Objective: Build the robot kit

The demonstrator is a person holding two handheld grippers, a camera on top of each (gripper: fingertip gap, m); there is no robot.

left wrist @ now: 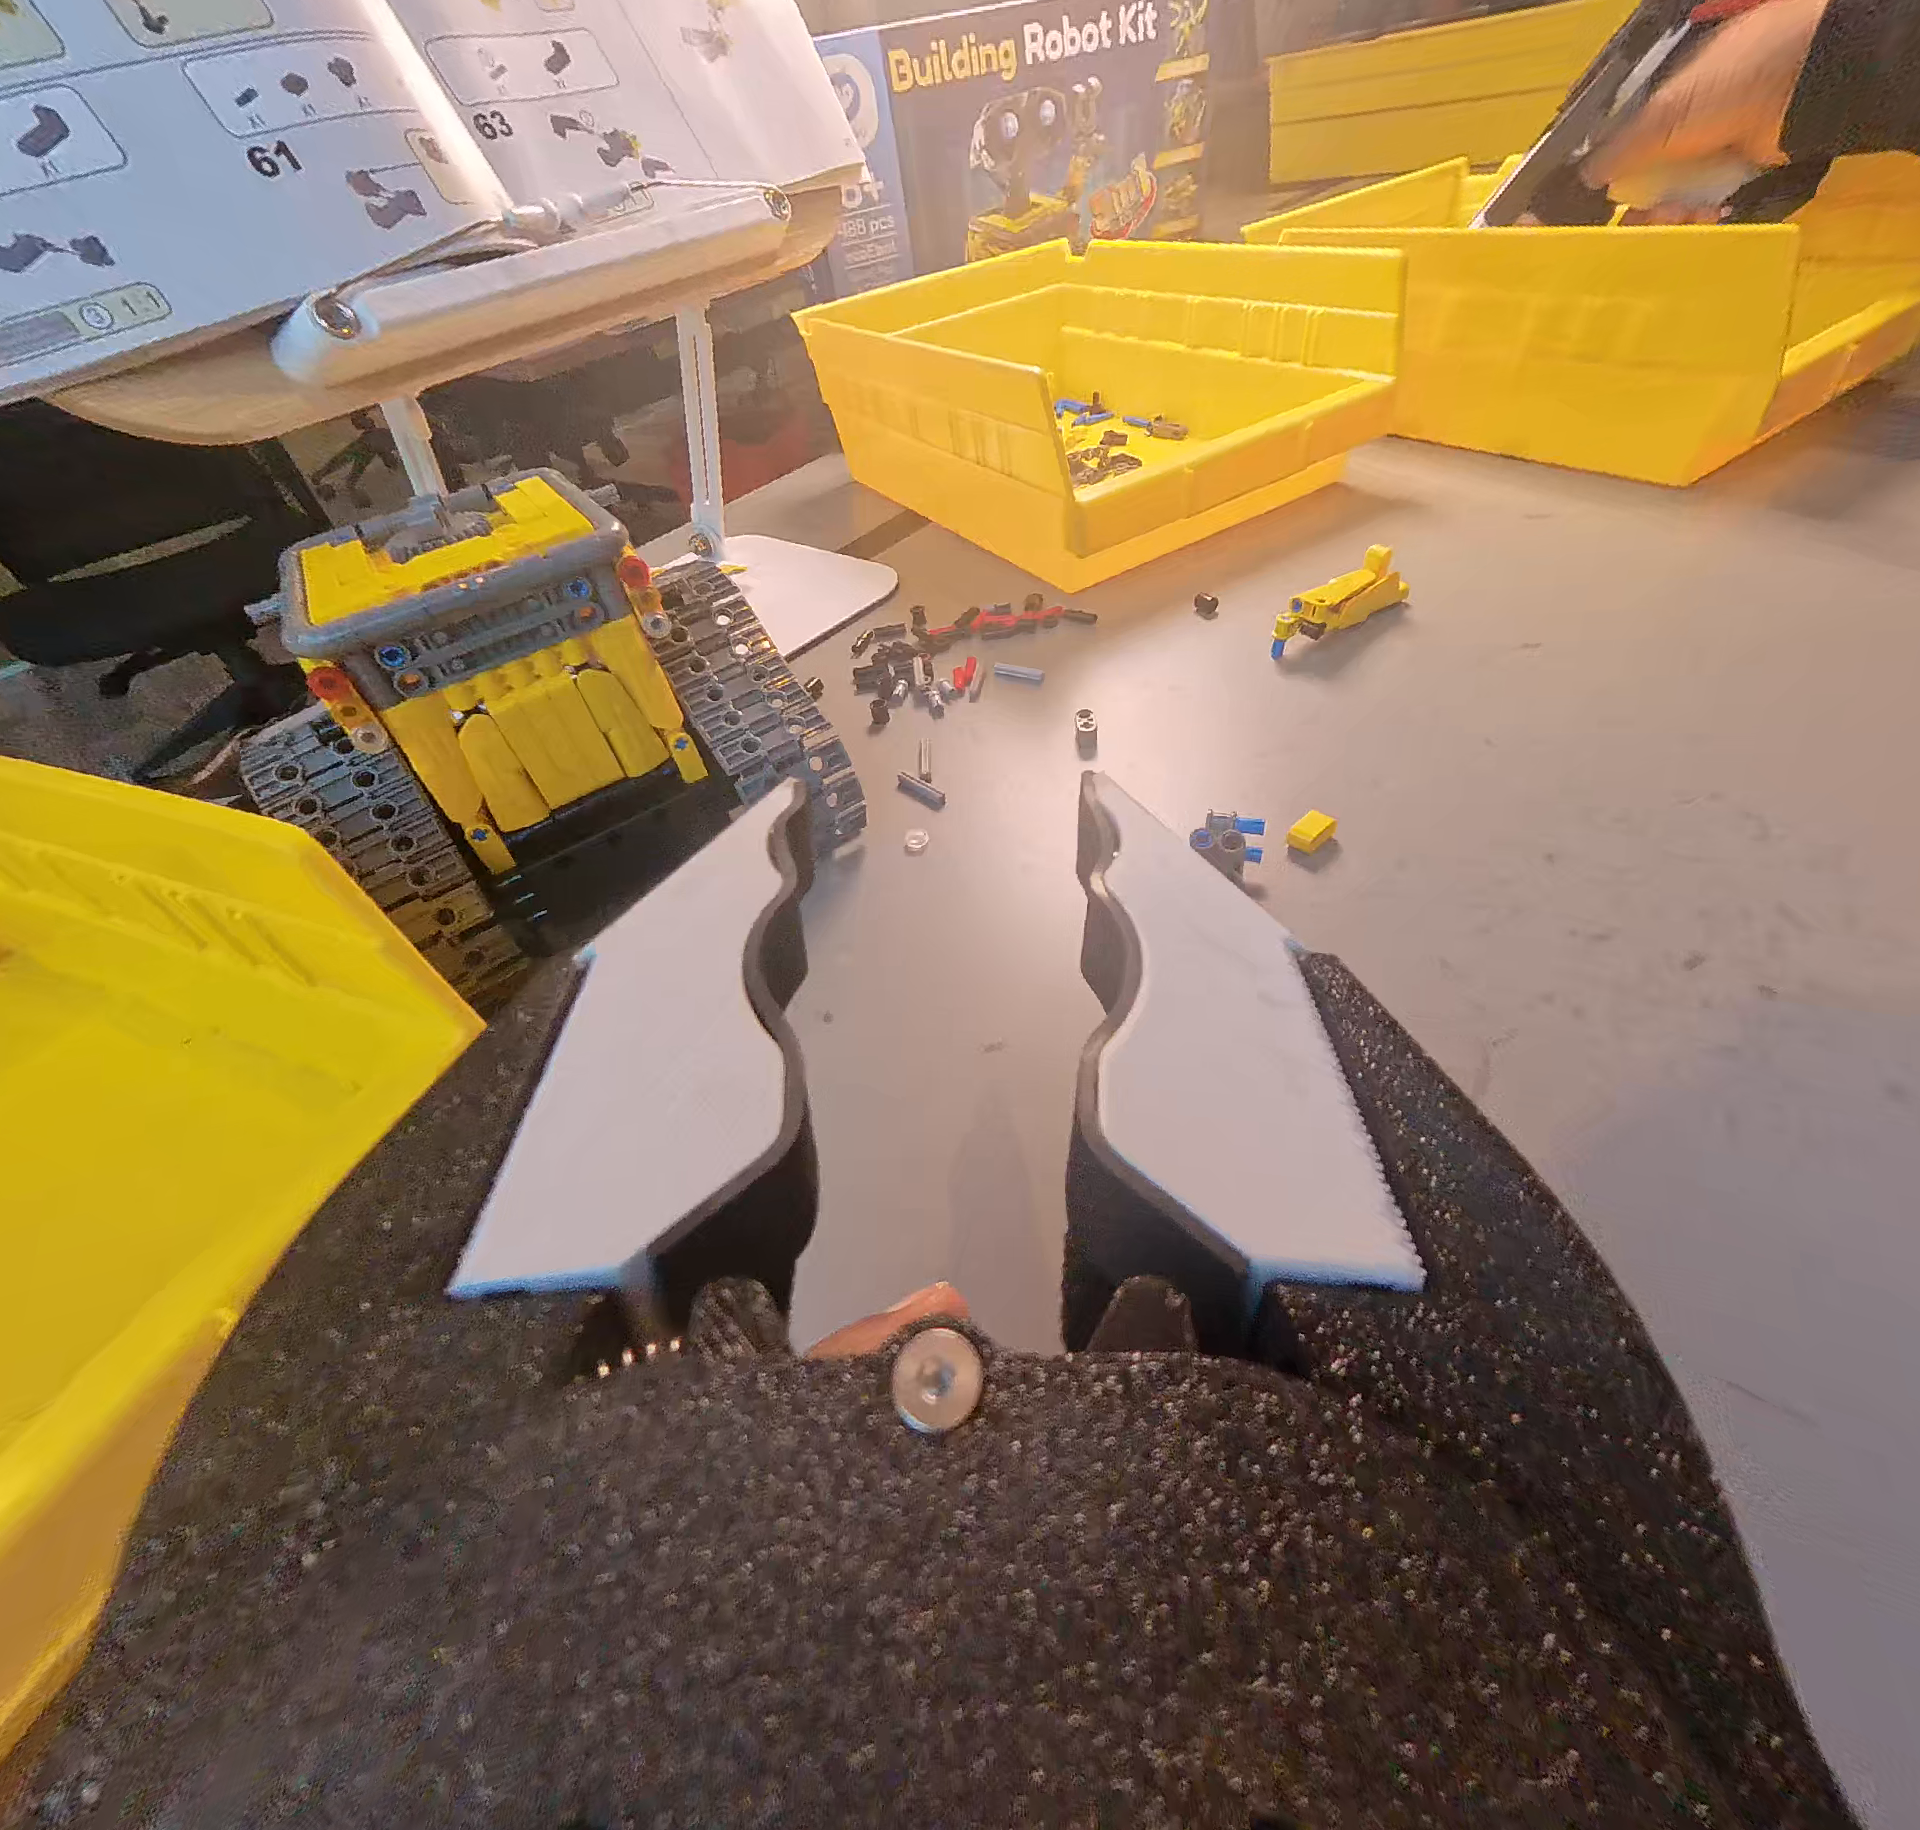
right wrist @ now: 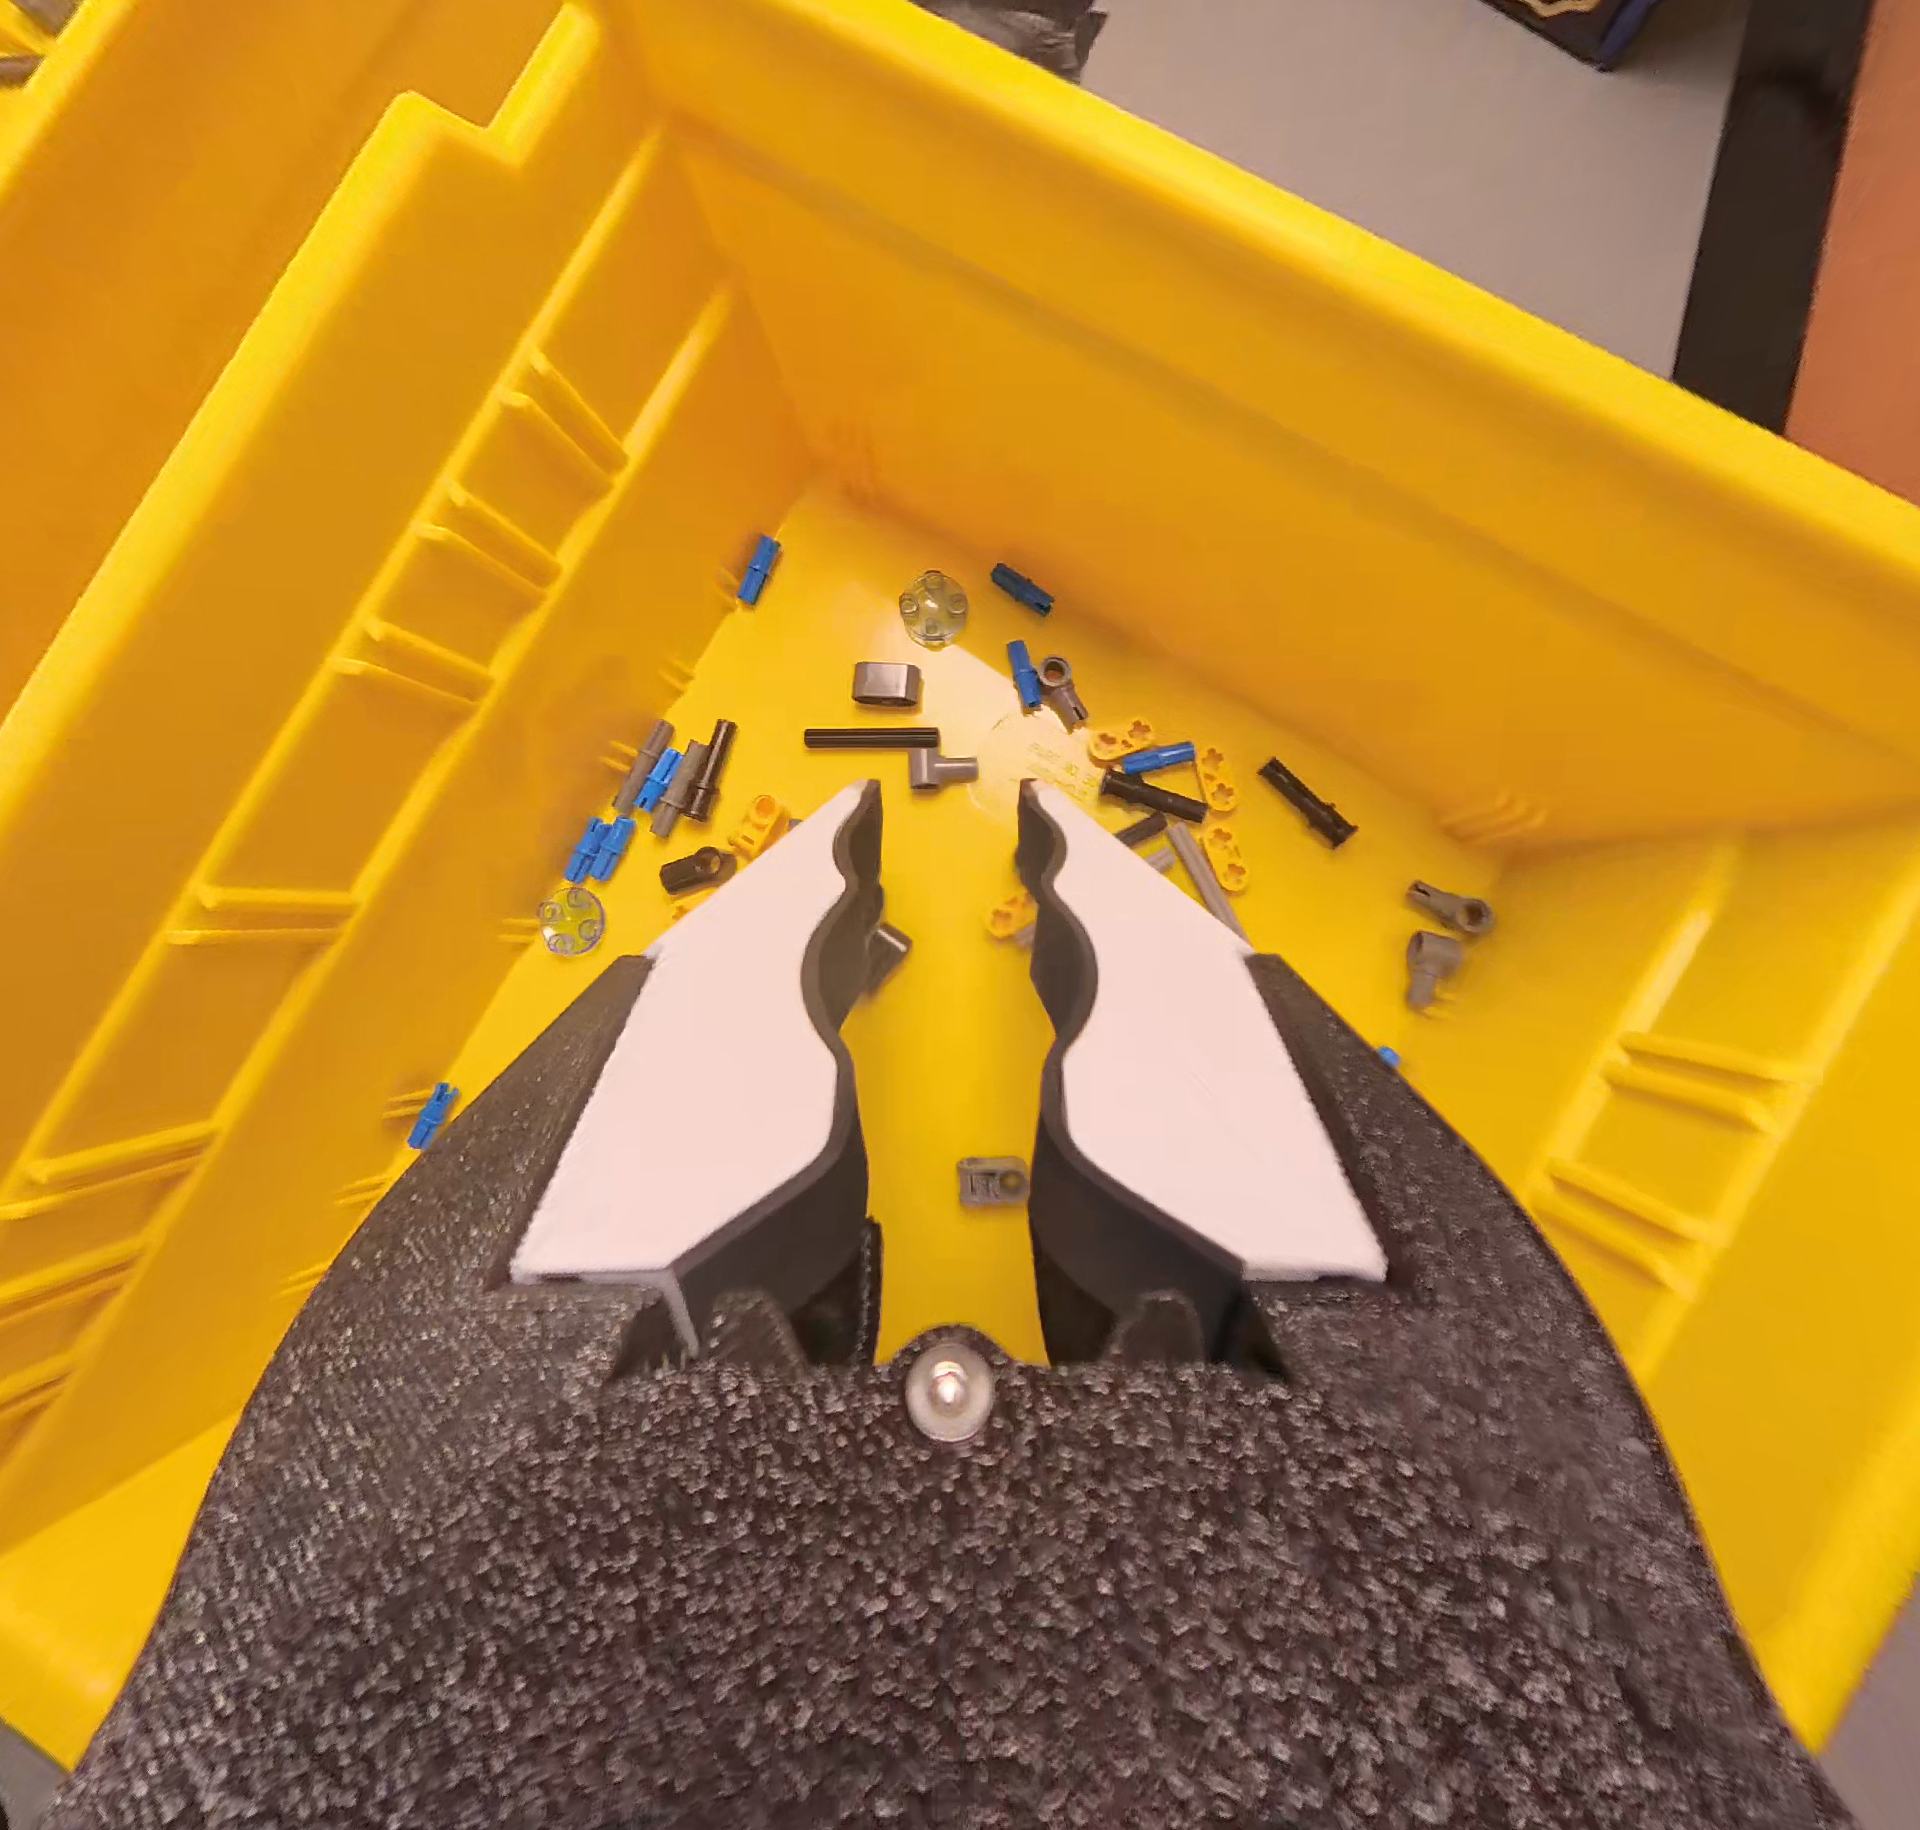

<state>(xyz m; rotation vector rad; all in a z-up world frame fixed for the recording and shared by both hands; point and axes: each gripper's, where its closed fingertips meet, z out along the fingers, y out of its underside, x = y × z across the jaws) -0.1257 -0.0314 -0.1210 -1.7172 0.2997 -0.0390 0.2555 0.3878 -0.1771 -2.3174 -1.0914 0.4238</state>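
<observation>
We've got the grey bench (left wrist: 1455, 741) filling most of the left wrist view, with several big yellow plastic bins on it. The nearest whole yellow plastic parts bin (left wrist: 1039, 409), upper middle of the frame, holds a small pile of dark and blue bits in its floor. At left centre sits the chunky yellow-and-grey brick-built tracked robot model (left wrist: 499, 679), just beside our left gripper (left wrist: 940, 793), whose jaws stand apart with nothing between them, hovering over bare bench. The model looks stiff but snap-together, so we'd guess it comes apart if squeezed hard; the grey frame around its top looks like the safest hold. Above it is a white instruction booklet on a stand (left wrist: 395, 118). A scatter of small black, red and blue connector pins (left wrist: 935, 648) lies mid-frame, and a small yellow brick sub-assembly (left wrist: 1345, 601) sits to the right of them.

In the right wrist view, our right gripper (right wrist: 951, 788) is down inside a deep yellow plastic bin (right wrist: 1143, 346), jaws open, holding nothing. Loose on the floor are blue plastic pins (right wrist: 608, 845), a long black axle rod (right wrist: 871, 738), and a grey elbow connector (right wrist: 940, 768) right by the tips. All tiny, light, hard and slippery, we reckon; pinch them across the middle.
</observation>
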